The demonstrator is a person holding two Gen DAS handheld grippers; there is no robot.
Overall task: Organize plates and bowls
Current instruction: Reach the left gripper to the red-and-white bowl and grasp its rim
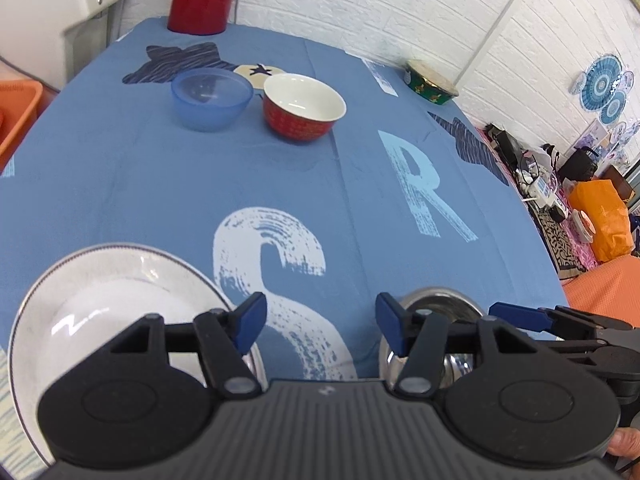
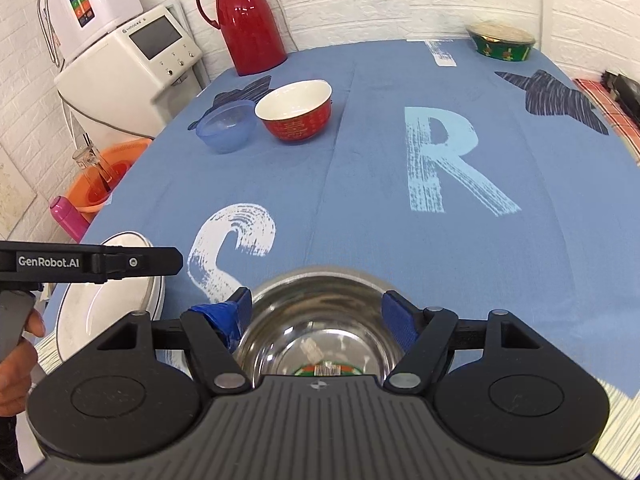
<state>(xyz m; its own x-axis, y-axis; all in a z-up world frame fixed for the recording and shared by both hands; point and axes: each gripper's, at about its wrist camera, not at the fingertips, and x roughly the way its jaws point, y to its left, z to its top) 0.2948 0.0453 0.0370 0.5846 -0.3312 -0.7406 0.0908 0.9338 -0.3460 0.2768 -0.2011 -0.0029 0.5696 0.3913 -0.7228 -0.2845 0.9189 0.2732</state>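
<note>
A white plate with a dark rim line (image 1: 120,296) lies at the table's near left, partly under my left gripper (image 1: 320,324), which is open and empty above the cloth. In the right wrist view the plate (image 2: 100,312) sits beneath that gripper (image 2: 172,260), seen side on. A steel bowl (image 2: 320,292) stands at the near edge. My right gripper (image 2: 316,318) is open, one blue finger on each side of its rim. Farther back, a blue plastic bowl (image 2: 228,126) and a red bowl with a white inside (image 2: 296,114) stand side by side.
A red thermos jug (image 2: 244,20) stands at the back left of the blue tablecloth (image 2: 400,240), and a green patterned bowl (image 2: 502,42) at the back right. White appliances (image 2: 132,64) and an orange basin (image 2: 104,176) lie beyond the left edge. A hand (image 2: 20,352) holds the left gripper.
</note>
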